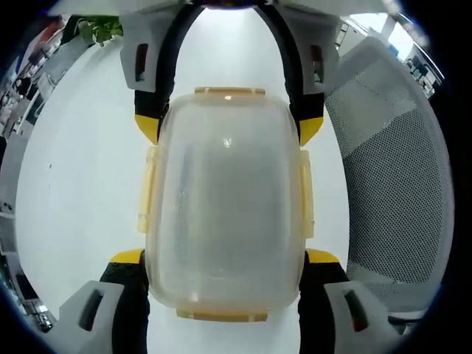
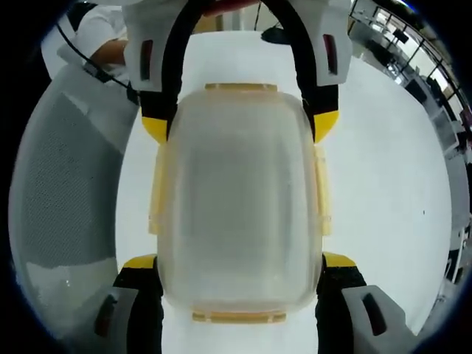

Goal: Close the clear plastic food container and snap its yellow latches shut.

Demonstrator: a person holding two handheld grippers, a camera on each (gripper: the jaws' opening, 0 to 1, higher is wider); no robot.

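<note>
Container [image 1: 225, 214] mid-frame on white counter [image 1: 81, 184]; left tool [image 1: 225, 258] and right tool [image 2: 240, 258] each straddle opposite ends, jaws wide; grip unclear; right gripper view: person's sleeve [image 2: 96, 29] upper left.

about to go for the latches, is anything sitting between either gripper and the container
Nothing visible. The container lies directly between the left gripper at one end and the right gripper at the other, their jaws flanking its ends. The white table beside it is bare near the yellow latches.
</note>
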